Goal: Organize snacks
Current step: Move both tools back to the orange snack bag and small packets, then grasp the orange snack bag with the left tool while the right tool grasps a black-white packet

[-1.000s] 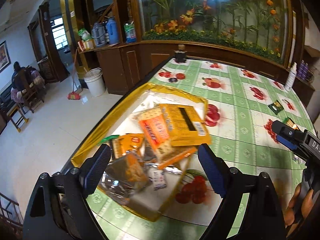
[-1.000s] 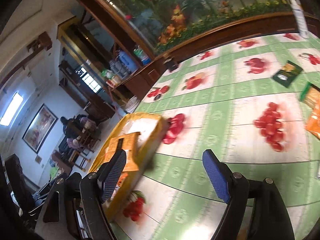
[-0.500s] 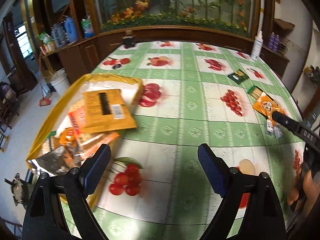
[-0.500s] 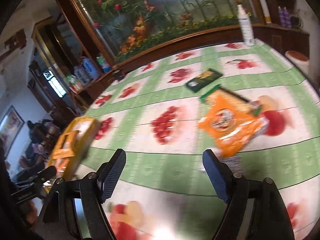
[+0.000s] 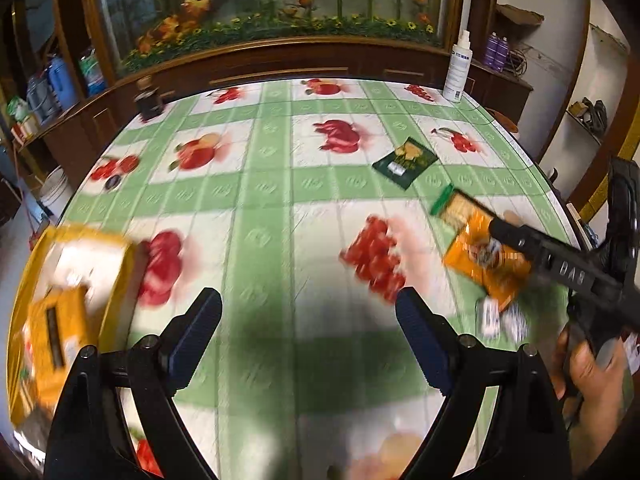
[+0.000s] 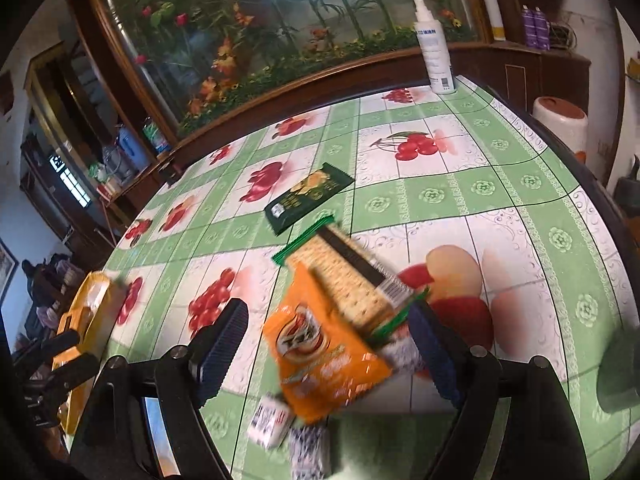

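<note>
Left gripper (image 5: pixel 308 328): jaws spread wide, nothing held between them, only bare tablecloth (image 5: pixel 272 200) seen ahead. Yellow tray (image 5: pixel 116 264) is seen off to its left at the table edge, with a yellow box (image 5: pixel 60 328) lying in it; both are blurred.

Right gripper (image 6: pixel 332 344): jaws spread wide, nothing clamped. Orange bag (image 6: pixel 324 360) is framed between its fingers, lying flat on the cloth, no contact with either finger visible. Cracker pack (image 6: pixel 352 280) is seen just ahead, its near end overlapping the bag's far edge. Dark green packet (image 6: pixel 308 200) lies further ahead, apart from the crackers. 2 small white wrapped items (image 6: pixel 270 420) are seen close under the gripper, just beside the bag's near edge; detail is lost to blur.

From the left wrist view, the right gripper is seen off to the right, held by a hand (image 5: pixel 592 372), its tip over the orange bag (image 5: pixel 484 260).

Spray bottle (image 6: pixel 434 52) is seen standing upright at the far table edge, well ahead of the right gripper. A dark jar (image 5: pixel 148 100) is seen at the far left corner, ahead of the left gripper.
</note>
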The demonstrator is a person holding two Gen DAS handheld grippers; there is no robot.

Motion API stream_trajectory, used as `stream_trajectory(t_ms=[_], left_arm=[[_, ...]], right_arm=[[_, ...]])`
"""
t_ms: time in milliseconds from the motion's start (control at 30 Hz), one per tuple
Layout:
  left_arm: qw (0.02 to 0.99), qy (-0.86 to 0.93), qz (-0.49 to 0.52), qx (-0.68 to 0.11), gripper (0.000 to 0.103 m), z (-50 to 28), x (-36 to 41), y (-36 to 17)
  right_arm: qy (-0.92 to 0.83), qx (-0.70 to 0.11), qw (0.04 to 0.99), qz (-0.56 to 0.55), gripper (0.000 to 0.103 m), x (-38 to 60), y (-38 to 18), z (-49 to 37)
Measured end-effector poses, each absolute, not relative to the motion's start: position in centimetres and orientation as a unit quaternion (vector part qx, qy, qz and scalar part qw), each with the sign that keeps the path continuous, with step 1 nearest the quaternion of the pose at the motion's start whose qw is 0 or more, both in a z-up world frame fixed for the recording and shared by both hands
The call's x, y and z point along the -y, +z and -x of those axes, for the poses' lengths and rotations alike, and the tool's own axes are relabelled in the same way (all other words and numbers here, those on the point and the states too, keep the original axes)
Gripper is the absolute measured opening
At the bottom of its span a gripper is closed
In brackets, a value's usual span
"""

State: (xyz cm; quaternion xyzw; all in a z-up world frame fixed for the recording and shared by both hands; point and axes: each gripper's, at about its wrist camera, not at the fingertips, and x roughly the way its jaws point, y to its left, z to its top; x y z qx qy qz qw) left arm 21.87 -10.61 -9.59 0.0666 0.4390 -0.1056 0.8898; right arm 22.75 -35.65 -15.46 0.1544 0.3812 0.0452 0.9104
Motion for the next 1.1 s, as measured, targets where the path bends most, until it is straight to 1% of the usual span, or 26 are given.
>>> stream_trajectory(t_ms=[67,167,200,267,300,400,467,533,633,767,867,933,1100], left_arm=[[0.887,-0.1,-0.071,-0.444,0.089,-23.5,11.6,-9.7],[0.887,-0.096,-0.061,-0.448,0.089,-24.5,11.8,-9.8],[0.887,-0.094,-0.057,-0.449,0.089,-24.5,11.4,-9.9],[0.886,-0.087,-0.058,-0.451,0.089,-24.4,10.5,-10.1],[0.887,-0.082,-0.06,-0.45,0.089,-24.3,10.0,-10.2],[0.886,-0.065,-0.049,-0.456,0.089,-24.1,7.9,-10.4],[0.884,-0.07,-0.033,-0.462,0.089,-23.7,6.6,-10.6],[0.882,-0.071,-0.029,-0.465,0.089,-23.0,5.8,-10.9],[0.876,-0.077,-0.02,-0.475,0.089,-21.9,4.7,-11.6],[0.866,-0.077,-0.005,-0.495,0.089,-20.3,3.5,-12.9],[0.854,-0.09,0.009,-0.512,0.089,-19.0,3.3,-14.0],[0.848,-0.099,0.006,-0.521,0.089,-17.9,3.8,-14.8],[0.843,-0.127,-0.011,-0.523,0.089,-15.9,6.2,-15.3]], right_arm=[[0.043,-0.385,0.911,-0.143,0.086,35.6,-15.5,-24.2],[0.04,-0.392,0.912,-0.118,0.085,35.3,-15.6,-26.4],[0.039,-0.406,0.907,-0.107,0.088,35.2,-16.0,-27.2],[0.051,-0.436,0.895,-0.082,0.089,34.6,-17.0,-28.3],[0.056,-0.437,0.896,-0.063,0.089,34.0,-16.9,-28.1],[0.131,-0.477,0.869,-0.015,0.089,30.3,-16.9,-26.2],[0.212,-0.468,0.858,0.012,0.088,27.4,-16.4,-23.1],[0.215,-0.442,0.871,-0.008,0.088,27.6,-15.6,-20.6],[0.167,-0.422,0.888,-0.078,0.088,31.2,-15.3,-19.6],[0.103,-0.428,0.889,-0.13,0.089,35.3,-15.9,-19.5],[0.069,-0.424,0.893,-0.13,0.088,36.7,-16.1,-19.5],[0.076,-0.44,0.884,-0.139,0.089,36.9,-16.3,-19.7],[0.135,-0.437,0.885,-0.093,0.088,32.6,-15.7,-17.6]])
